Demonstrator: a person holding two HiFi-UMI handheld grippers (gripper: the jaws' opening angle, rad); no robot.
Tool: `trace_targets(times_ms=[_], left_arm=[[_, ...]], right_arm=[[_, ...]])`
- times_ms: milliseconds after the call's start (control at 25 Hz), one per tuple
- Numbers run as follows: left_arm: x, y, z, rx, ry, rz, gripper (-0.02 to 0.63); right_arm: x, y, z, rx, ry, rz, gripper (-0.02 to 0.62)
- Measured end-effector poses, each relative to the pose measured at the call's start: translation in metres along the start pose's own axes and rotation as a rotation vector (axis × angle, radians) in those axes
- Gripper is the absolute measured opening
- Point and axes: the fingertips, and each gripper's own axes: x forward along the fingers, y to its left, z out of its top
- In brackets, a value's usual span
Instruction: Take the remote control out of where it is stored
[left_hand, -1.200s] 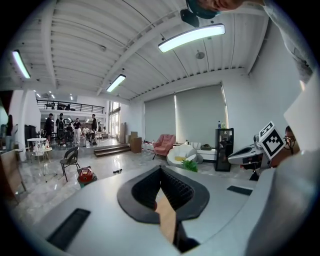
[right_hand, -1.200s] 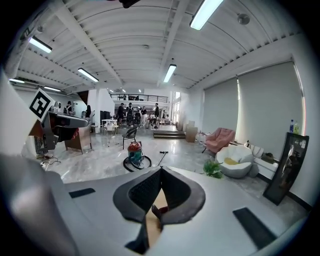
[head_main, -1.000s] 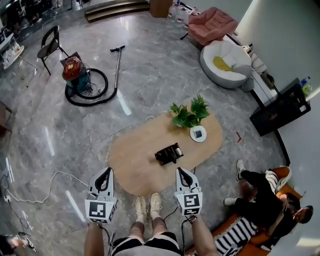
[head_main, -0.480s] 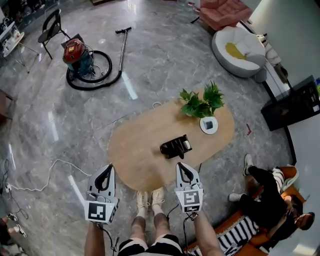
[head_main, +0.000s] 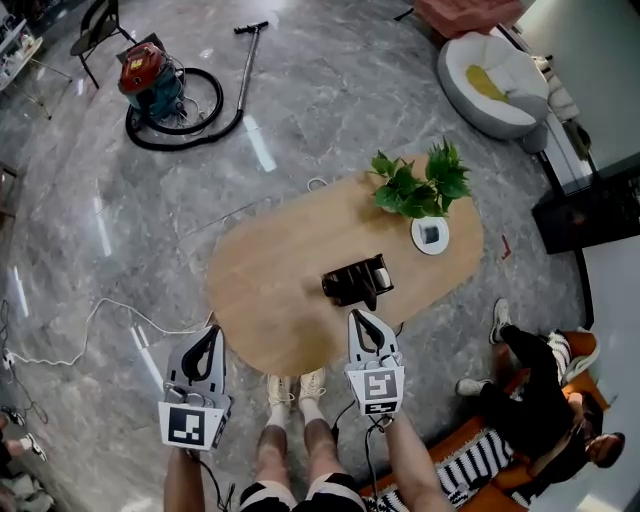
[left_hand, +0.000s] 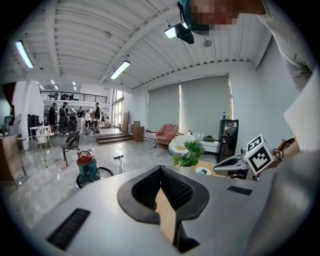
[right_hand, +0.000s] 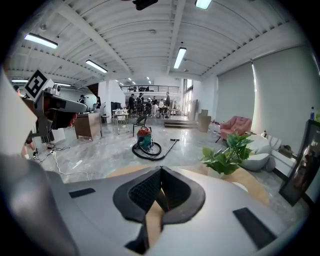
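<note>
**Q:** Wooden oval table (head_main: 262, 300): where does the stored item lie?

**A:** A black storage holder (head_main: 352, 283) rests on the table, just ahead of the right gripper (head_main: 357, 318) and ahead and to the right of the left gripper (head_main: 213, 333). The remote control cannot be told apart from the dark holder.

**Q:** Gripper state?

**A:** Both are clenched on nothing, jaws tip to tip, apart from the holder. A potted plant (head_main: 418, 185) stands beyond the holder.
</note>
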Motion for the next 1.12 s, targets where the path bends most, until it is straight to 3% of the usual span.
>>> trace_targets(times_ms=[80, 280, 1120], left_arm=[[0.001, 0.001, -0.005, -0.001, -0.015, -0.001, 0.005], [0.003, 0.009, -0.037, -0.009, 0.046, 0.032, 0.006], [0.024, 0.004, -0.101, -0.029, 0.063, 0.003, 0.006]], right_arm=[[0.007, 0.002, -0.009, 0.002, 0.005, 0.004, 0.008], [0.022, 0.005, -0.026, 0.006, 0.005, 0.009, 0.008], [0.053, 0.015, -0.076, -0.010, 0.001, 0.017, 0.008]])
